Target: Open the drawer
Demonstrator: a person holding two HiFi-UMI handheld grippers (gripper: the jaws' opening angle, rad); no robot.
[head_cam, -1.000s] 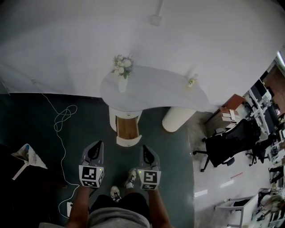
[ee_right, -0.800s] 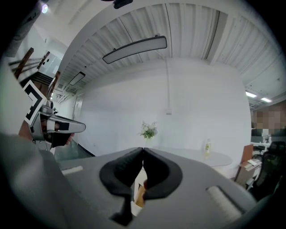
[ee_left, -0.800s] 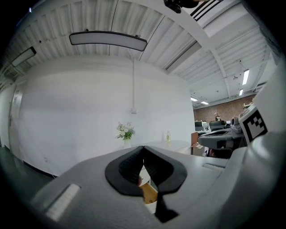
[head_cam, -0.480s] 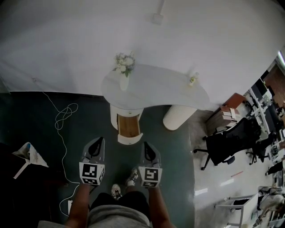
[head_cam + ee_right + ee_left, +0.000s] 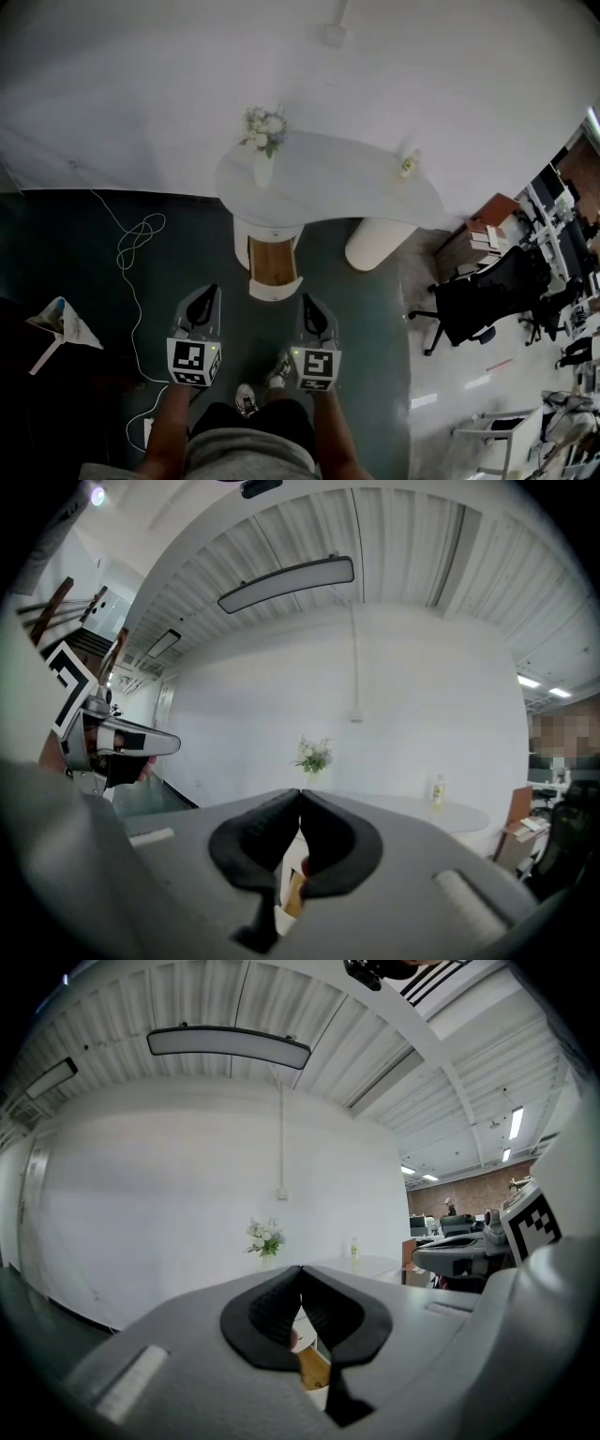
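Drawer stands pulled out beneath the worktop, at 12 o'clock and well apart from both grippers. Left gripper and right gripper: fingers pressed together, nothing held. Risk: an approach with the fingers together would likely bump the drawer front and push it in.

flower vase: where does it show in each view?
Head view: flower vase upper centre, on the white table's left end.
Left gripper view: flower vase slightly left of centre.
Right gripper view: flower vase near centre.
Shared landmark: small bottle to its right on the table.
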